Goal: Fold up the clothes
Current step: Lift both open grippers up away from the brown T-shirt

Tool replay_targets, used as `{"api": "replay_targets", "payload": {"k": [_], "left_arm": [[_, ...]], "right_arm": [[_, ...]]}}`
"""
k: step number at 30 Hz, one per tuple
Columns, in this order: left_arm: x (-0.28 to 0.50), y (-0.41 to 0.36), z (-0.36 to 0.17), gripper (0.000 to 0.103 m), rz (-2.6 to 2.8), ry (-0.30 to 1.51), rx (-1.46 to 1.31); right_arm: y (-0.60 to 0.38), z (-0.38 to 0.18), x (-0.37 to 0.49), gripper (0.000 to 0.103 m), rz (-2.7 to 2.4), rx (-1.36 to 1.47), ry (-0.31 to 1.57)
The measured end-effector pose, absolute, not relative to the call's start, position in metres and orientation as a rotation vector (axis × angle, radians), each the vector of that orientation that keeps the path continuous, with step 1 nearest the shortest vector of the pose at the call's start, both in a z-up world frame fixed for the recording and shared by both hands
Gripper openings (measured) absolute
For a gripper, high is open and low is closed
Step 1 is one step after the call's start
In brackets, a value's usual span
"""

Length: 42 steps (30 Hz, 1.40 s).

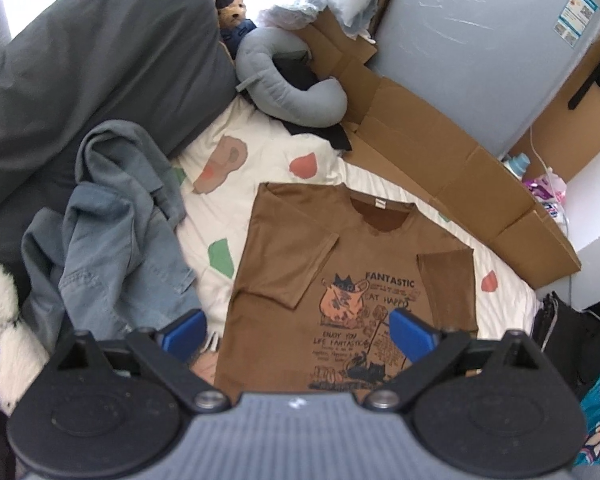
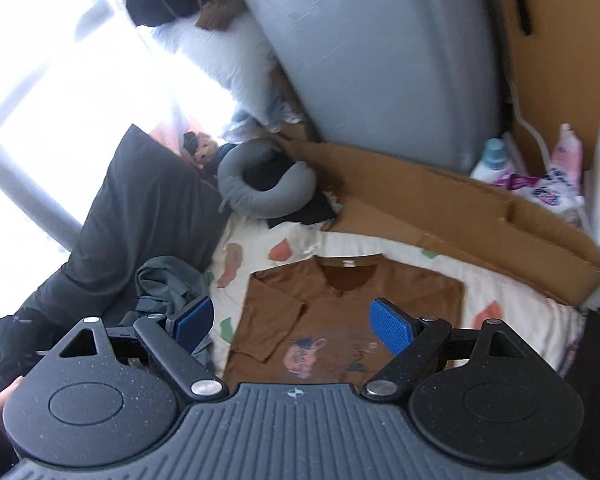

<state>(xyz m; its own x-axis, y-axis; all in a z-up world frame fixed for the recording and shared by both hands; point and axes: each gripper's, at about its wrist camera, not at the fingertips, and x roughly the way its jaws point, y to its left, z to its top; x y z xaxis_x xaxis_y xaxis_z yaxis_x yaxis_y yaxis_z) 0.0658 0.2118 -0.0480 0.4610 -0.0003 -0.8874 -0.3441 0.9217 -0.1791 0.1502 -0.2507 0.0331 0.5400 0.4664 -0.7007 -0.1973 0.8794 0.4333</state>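
Left wrist view, from left to right, gave us a dark grey pillow (image 1: 100, 48), then a crumpled blue-grey shirt (image 1: 116, 236) beside it, then the brown T-shirt (image 1: 300, 256) lying flat on the white patterned bedsheet (image 1: 268, 152), both sleeves folded in over the printed front, and flattened cardboard (image 1: 452, 168) along its far side. We saw our left claw (image 1: 300, 332) hovering over the shirt's lower part, fingers spread wide and holding nothing. Our right claw (image 2: 292, 324) hung likewise above the T-shirt, fingers apart and empty.
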Motion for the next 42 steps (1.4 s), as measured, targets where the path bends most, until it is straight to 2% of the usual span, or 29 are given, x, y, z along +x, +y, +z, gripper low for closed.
{"api": "replay_targets", "payload": {"k": [8, 17, 28, 34, 42], "left_arm": [[0.03, 0.205, -0.05, 0.099, 0.223, 1.099, -0.355], [-0.008, 0.2, -0.072, 0.099, 0.231, 1.129, -0.358], [-0.061, 0.2, -0.079, 0.099, 0.27, 1.072, -0.342], [-0.082, 0.204, -0.09, 0.099, 0.294, 1.075, -0.388], [-0.098, 0.204, -0.121, 0.098, 0.303, 1.126, -0.369]], "right_arm": [[-0.322, 0.04, 0.108, 0.09, 0.361, 0.345, 0.924], [-0.379, 0.001, 0.046, 0.09, 0.343, 0.435, 0.917], [-0.363, -0.041, -0.02, 0.09, 0.344, 0.315, 0.889], [-0.359, -0.078, -0.051, 0.09, 0.31, 0.291, 0.897], [-0.359, -0.161, -0.085, 0.09, 0.257, 0.358, 0.941]]}}
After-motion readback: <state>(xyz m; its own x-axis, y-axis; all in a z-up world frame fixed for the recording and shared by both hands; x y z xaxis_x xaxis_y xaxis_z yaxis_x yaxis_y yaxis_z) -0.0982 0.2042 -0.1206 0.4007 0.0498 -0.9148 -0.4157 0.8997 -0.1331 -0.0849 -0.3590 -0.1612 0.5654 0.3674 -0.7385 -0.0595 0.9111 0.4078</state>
